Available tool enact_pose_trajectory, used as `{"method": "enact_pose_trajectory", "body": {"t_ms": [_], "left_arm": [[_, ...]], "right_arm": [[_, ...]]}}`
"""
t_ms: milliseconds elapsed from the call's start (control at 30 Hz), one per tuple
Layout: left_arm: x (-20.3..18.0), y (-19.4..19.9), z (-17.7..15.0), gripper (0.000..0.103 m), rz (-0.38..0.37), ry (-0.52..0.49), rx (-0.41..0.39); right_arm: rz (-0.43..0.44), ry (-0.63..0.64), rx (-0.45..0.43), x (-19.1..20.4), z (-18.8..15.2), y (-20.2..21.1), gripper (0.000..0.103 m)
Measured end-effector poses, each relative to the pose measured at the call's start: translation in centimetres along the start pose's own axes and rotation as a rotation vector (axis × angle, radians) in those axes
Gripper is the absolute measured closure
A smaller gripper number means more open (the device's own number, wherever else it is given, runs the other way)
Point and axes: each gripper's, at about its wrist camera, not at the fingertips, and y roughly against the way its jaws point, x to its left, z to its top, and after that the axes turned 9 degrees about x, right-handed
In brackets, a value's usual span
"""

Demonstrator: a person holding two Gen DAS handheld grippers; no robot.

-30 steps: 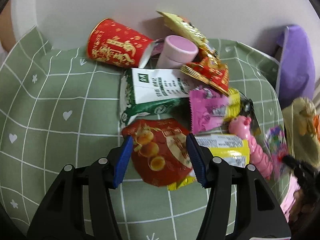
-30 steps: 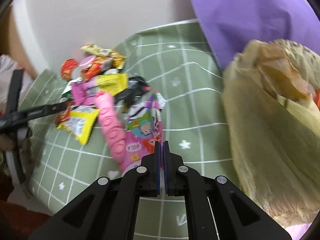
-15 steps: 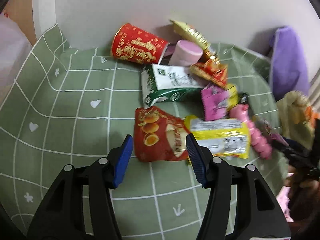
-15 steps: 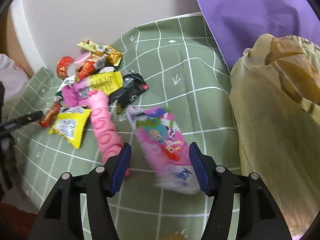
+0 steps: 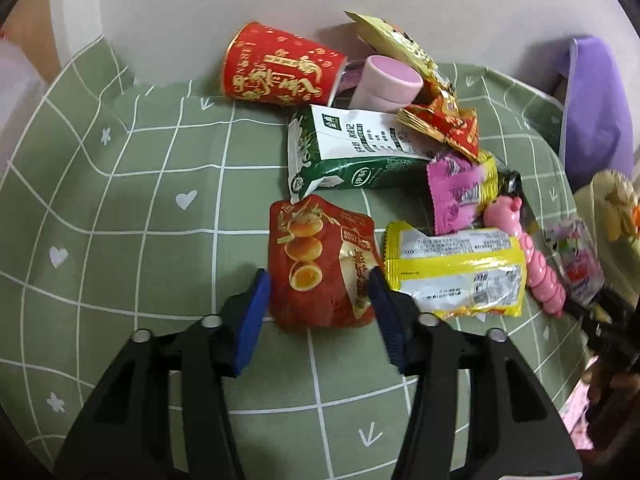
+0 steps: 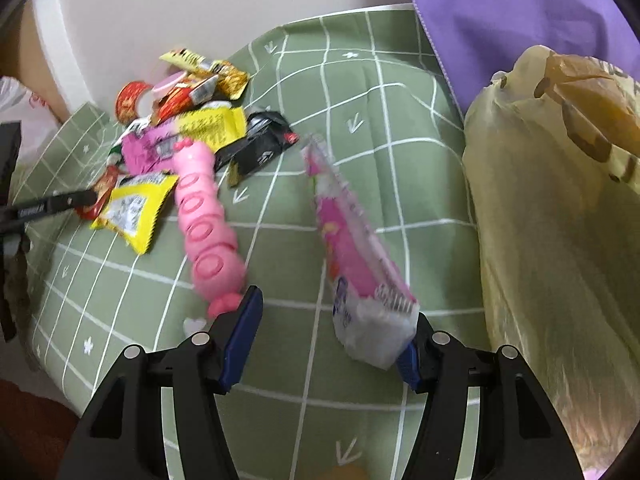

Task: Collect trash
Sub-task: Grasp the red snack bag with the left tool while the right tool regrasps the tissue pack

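Note:
My left gripper (image 5: 320, 284) is open, its blue pads on either side of a red egg-snack packet (image 5: 320, 260) lying on the green checked cloth (image 5: 160, 200). A yellow wrapper (image 5: 456, 268) lies just right of it. My right gripper (image 6: 336, 320) is open. A pink cartoon packet (image 6: 352, 240) stands tilted on edge, blurred, leaning against the right finger. A yellowish trash bag (image 6: 560, 220) stands to its right.
A pile holds a red paper cup (image 5: 280, 68), a pink tube (image 5: 388, 84), a green milk carton (image 5: 352, 152), gold and red wrappers (image 5: 436, 112), a pink wrapper (image 5: 456, 192) and a pink toy (image 6: 204, 220). A black wrapper (image 6: 260, 144) and purple fabric (image 6: 520, 12) lie behind.
My right gripper opened and let go of the pink cartoon packet, which tipped towards the right finger. My left gripper drew back, then closed in around the red packet again.

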Motion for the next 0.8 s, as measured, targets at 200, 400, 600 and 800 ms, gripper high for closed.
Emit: {"method": "enact_pose_trajectory", "body": {"t_ms": [200,400,600,800], "left_arm": [[-0.5,1.2,-0.4,0.083,-0.024,-0.022,-0.034],[-2.0,3.7,-0.7,0.084,-0.117,-0.072,-0.088],[-3.9,5.6,-0.6,0.083,-0.137,-0.132,-0.128],[-4.8,5.3,-0.6,0.083,-0.138,-0.167,-0.120]], "right_arm": [[0.007,-0.013,-0.091,-0.4,-0.8,3.3,0.047],[0.030,-0.058,-0.133,-1.8,0.7,4.2,0.047],[0.047,-0.052,-0.139,-1.1,1.2,4.2,0.047],[0.088,-0.061,-0.034,-1.0,0.6,1.0,0.047]]}}
